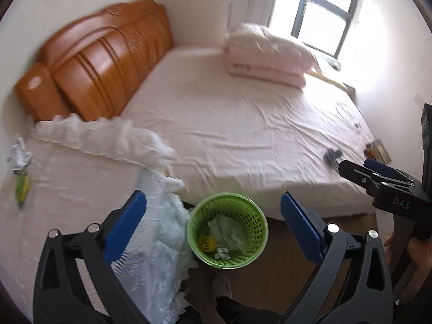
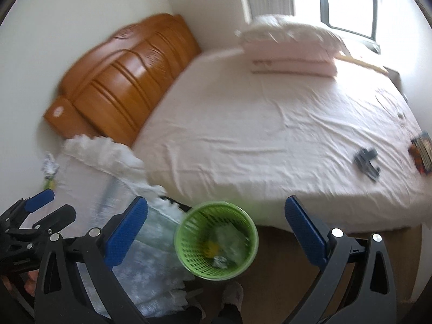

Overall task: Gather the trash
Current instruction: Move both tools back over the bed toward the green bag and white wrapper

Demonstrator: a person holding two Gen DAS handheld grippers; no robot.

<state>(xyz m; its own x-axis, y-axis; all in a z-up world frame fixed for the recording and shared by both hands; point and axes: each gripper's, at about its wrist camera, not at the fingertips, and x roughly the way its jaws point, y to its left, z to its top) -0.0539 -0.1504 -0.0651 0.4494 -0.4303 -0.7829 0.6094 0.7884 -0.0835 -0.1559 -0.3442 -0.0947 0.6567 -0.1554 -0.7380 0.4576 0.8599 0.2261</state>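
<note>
Trash remains at left frame edge: crumpled paper (image 1: 19,152) and green wrapper (image 1: 22,187) on the tabletop. Both tongs, left tongs (image 1: 213,216) and right tongs (image 2: 216,221), gape empty above the green basket (image 1: 255,213); I'd swing left next.

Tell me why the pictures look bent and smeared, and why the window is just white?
Left wrist view: the wide lens curves the headboard, and the window is overexposed by daylight. Right wrist view: motion blur smears the green basket and pillow, while the open tongs stay sharp.

Green perforated bin (image 1: 227,229); orange-brown grooved headboard (image 1: 102,62); pale pink sheet (image 1: 243,135) (creased); blue pads (image 1: 127,224).
</note>
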